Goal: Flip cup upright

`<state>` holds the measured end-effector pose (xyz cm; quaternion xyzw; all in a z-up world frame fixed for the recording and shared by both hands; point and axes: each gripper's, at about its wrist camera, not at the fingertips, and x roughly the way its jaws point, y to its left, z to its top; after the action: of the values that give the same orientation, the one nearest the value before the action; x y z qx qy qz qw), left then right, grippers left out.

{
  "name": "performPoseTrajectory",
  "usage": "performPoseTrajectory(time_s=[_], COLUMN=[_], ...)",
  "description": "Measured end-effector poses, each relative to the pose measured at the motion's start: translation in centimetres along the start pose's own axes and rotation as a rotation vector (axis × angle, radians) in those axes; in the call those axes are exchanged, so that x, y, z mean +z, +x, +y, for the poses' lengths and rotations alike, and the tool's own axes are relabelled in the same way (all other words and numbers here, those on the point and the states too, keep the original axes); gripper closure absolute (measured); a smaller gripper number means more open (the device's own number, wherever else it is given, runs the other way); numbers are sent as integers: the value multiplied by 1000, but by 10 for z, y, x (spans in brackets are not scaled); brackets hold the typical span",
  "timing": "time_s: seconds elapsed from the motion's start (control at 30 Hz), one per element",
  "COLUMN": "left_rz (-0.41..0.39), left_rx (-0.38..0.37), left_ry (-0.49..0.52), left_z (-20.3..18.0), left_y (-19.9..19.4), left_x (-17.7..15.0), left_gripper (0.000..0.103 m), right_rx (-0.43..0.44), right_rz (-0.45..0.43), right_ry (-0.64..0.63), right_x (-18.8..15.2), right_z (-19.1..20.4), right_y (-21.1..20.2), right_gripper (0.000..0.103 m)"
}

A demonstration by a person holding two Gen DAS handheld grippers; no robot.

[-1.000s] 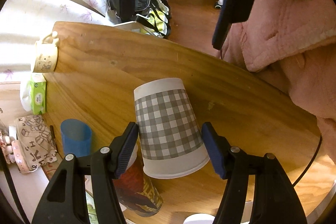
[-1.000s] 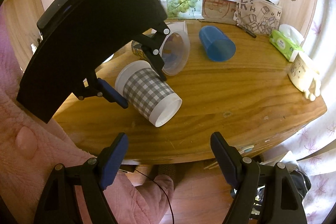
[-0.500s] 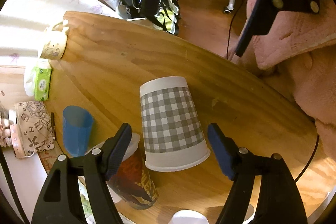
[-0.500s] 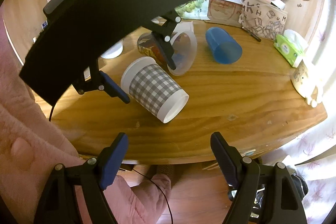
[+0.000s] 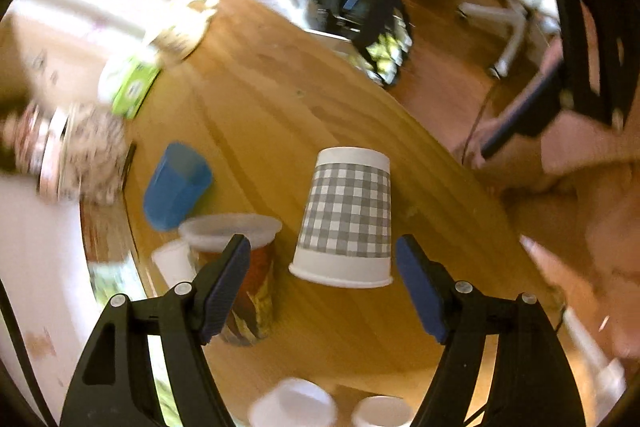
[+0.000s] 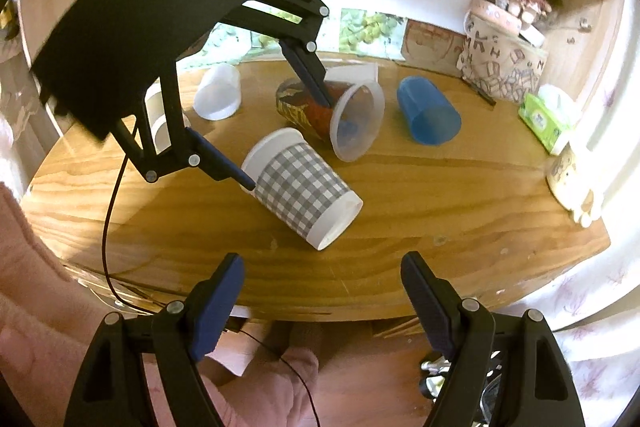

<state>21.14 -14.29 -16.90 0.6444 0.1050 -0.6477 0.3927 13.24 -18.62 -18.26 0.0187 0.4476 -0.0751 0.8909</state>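
A grey-and-white checked paper cup (image 5: 347,219) lies on its side on the wooden table (image 5: 256,115); in the right wrist view the cup (image 6: 301,187) points its open mouth toward the front edge. My left gripper (image 5: 324,287) is open and empty, its blue pads (image 5: 226,279) a little behind the cup's base end, apart from it. In the right wrist view the left gripper (image 6: 280,143) hovers over the cup's base. My right gripper (image 6: 320,307) is open and empty, off the table's front edge.
A blue cup (image 6: 428,117), a patterned cup in a clear cup (image 6: 340,119) and a clear cup (image 6: 218,91) lie on their sides behind. A tissue pack (image 6: 546,119), a mug (image 6: 570,179) and a printed box with a doll (image 6: 502,59) stand right.
My left gripper has pulled back and swung, so the checked cup sits further ahead of its pads. The right gripper has drawn back a little. The cup still lies on its side.
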Motion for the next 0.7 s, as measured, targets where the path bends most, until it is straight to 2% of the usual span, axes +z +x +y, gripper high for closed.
performPoseTrajectory(time_s=[0.33, 0.53, 0.7], left_rz=[-49, -38, 6], left_rx=[82, 198, 304], left_ry=[-524, -808, -1025], left_z=[26, 30, 18], left_y=[-27, -43, -56], left_x=[-15, -27, -34], left_gripper=[25, 25, 25], right_rx=[9, 51, 108], right_rz=[-50, -82, -121], right_ry=[-100, -141, -180], right_x=[8, 12, 18], right_z=[13, 17, 11], right_y=[-6, -9, -9], right_gripper=[22, 22, 22])
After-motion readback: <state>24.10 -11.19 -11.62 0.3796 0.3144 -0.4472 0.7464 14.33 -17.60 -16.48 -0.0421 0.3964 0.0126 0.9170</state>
